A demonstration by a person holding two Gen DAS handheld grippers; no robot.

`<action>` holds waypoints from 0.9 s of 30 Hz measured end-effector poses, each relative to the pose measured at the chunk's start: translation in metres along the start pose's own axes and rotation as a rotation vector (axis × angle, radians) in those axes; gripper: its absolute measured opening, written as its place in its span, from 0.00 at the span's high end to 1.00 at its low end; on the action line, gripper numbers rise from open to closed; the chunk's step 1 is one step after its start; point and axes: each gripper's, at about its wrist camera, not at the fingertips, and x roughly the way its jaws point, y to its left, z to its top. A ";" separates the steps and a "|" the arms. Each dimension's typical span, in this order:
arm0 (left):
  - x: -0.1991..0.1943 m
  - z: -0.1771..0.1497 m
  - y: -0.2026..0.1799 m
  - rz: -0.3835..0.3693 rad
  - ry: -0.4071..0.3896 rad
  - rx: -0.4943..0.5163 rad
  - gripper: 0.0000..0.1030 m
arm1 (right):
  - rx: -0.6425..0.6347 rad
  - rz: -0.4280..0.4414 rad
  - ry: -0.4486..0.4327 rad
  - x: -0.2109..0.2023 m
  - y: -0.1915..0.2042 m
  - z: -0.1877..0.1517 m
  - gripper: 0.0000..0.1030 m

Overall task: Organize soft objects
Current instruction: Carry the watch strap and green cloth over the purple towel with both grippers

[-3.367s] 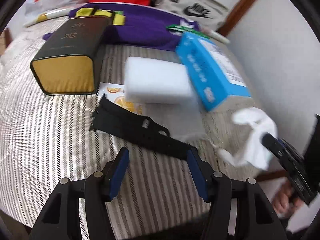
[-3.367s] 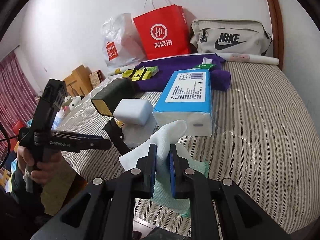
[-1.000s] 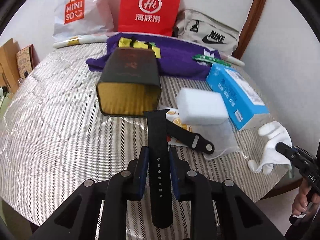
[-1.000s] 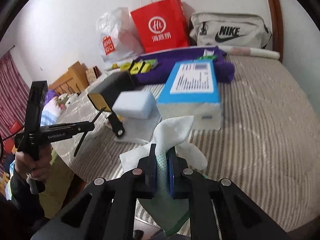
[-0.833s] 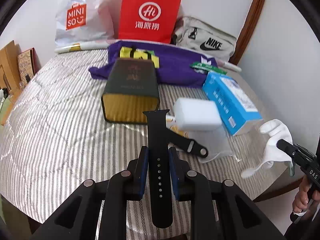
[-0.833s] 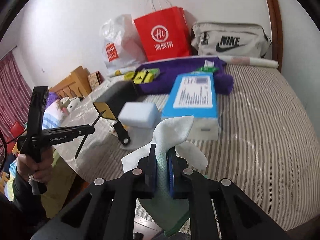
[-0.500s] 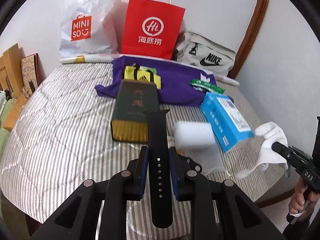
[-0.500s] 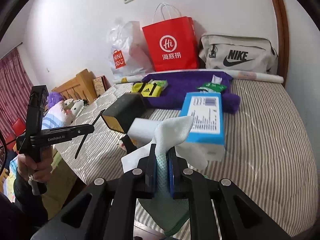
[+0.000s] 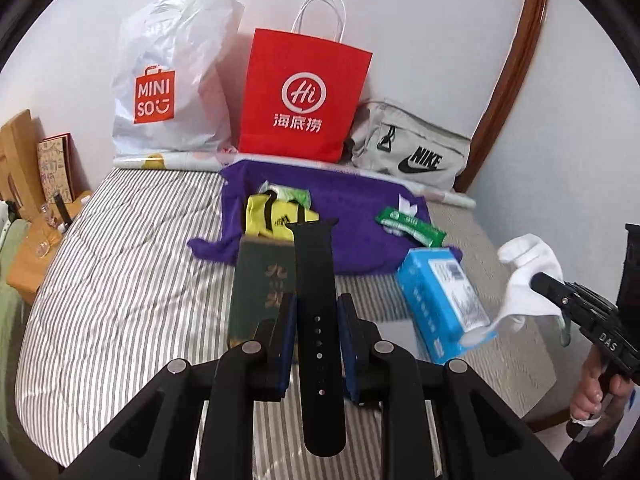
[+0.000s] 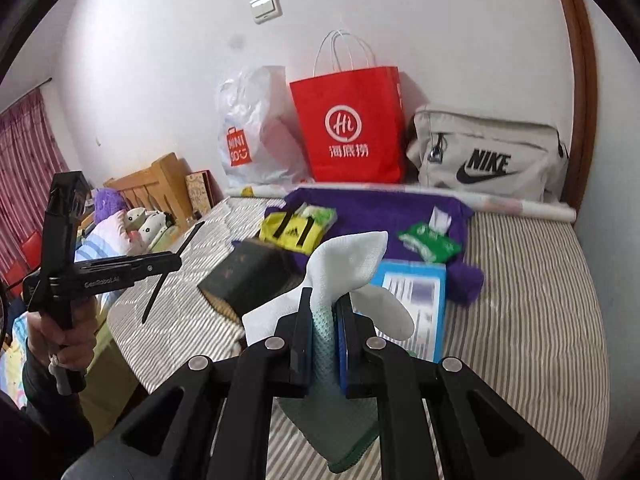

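My left gripper (image 9: 316,320) is shut on a black watch strap (image 9: 318,280), held upright above the striped bed (image 9: 132,280). From the right wrist view the left gripper (image 10: 176,260) holds the strap (image 10: 168,268) at the left. My right gripper (image 10: 324,320) is shut on a white and green sock (image 10: 344,268), raised above the bed; it also shows in the left wrist view (image 9: 528,276) at the right. A purple towel (image 9: 352,208) lies at the back with a yellow pouch (image 9: 276,220) on it.
A dark green box (image 9: 260,280), a blue tissue box (image 9: 440,300) and a green packet (image 9: 412,226) lie on the bed. A Miniso bag (image 9: 168,80), red paper bag (image 9: 304,100) and grey Nike bag (image 9: 408,152) stand against the wall. A wooden headboard (image 10: 156,184) is at left.
Both grippers have risen and drawn back from the bed, each still holding its item. Earlier the left gripper was open over the strap and then closed on it.
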 end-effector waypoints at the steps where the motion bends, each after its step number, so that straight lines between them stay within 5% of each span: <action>1: 0.002 0.005 0.001 -0.007 0.006 -0.010 0.81 | -0.001 0.001 -0.002 0.003 0.000 0.006 0.90; 27: 0.098 0.104 0.026 -0.035 0.044 -0.016 0.81 | 0.045 0.009 0.070 0.130 -0.045 0.077 0.90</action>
